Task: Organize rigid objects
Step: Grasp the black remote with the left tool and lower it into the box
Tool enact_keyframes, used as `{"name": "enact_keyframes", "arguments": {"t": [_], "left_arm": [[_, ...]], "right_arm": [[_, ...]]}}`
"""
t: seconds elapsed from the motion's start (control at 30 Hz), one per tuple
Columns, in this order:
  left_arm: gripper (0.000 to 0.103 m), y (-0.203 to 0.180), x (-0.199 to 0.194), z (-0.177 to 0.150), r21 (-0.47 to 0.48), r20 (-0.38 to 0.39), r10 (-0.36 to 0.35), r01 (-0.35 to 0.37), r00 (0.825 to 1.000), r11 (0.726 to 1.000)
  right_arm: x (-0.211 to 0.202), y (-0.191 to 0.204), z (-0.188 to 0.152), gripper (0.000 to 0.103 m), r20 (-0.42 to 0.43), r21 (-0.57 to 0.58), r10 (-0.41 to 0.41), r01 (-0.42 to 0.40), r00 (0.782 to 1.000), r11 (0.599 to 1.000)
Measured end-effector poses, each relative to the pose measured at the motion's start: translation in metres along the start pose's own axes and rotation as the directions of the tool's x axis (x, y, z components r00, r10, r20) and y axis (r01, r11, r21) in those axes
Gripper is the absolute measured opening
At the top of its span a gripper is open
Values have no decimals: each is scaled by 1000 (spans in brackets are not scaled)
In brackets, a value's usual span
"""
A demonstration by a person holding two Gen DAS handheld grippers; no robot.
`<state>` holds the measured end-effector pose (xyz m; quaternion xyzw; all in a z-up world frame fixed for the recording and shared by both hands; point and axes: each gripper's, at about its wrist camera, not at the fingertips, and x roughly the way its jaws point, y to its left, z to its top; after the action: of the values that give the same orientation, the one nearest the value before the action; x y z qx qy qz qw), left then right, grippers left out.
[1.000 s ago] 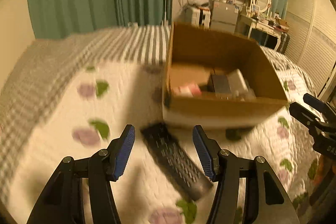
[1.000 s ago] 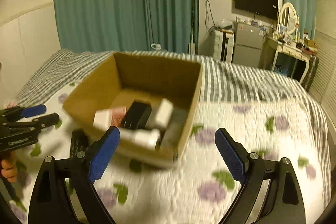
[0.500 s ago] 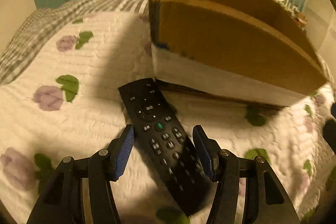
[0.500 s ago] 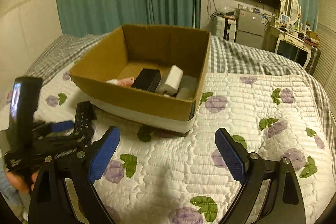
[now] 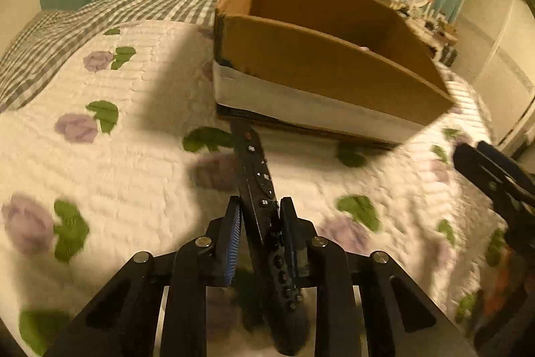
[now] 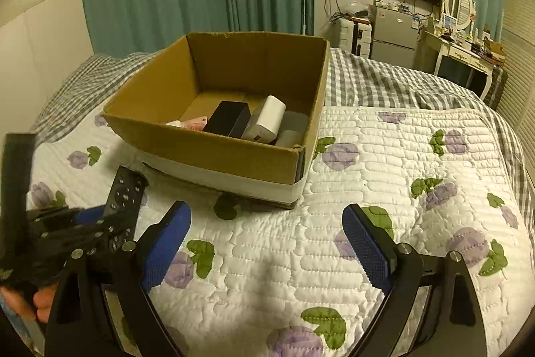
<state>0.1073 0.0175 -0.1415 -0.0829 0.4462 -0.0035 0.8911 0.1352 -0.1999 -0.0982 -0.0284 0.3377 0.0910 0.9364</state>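
The left tongs have just closed on the black remote control, gripping it edge-on by its sides; its far end points at the near wall of the cardboard box, just short of it, on the quilted bed. The right tongs stand wide with nothing between them, in front of the box. Inside the box lie a black block and a white block.

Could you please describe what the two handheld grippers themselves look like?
Both look alike. The left gripper and right gripper have black frames with triangular cut-outs, silver screws at the joints, and fingers faced with blue textured pads. No cables, markings or sleeves are visible.
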Motion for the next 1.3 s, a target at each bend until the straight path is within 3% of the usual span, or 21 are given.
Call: {"name": "enact_keyframes", "arguments": {"t": [0.27, 0.47, 0.7, 0.93, 1.17, 1.3], "left_arm": [[20, -25, -47, -5, 53, 79, 4, -9, 997, 999], [19, -40, -81, 6, 93, 157, 18, -33, 987, 995], [19, -59, -128, 43, 146, 293, 33, -78, 956, 986], [19, -65, -146, 93, 170, 377, 15, -85, 926, 982], [19, -70, -110, 141, 242, 323, 47, -130, 945, 962], [19, -72, -65, 157, 268, 240, 76, -141, 968, 953]], "right_arm": [[-30, 8, -19, 92, 21, 35, 23, -24, 1000, 999], [-62, 11, -20, 92, 85, 45, 33, -37, 996, 998], [-89, 4, 2, 92, 169, 44, 35, -43, 985, 998], [-98, -14, 45, 92, 244, 43, 17, -28, 970, 999], [-77, -30, 97, 92, 288, 61, 12, -31, 958, 998], [-58, -32, 107, 92, 284, 51, 13, -29, 959, 998]]}}
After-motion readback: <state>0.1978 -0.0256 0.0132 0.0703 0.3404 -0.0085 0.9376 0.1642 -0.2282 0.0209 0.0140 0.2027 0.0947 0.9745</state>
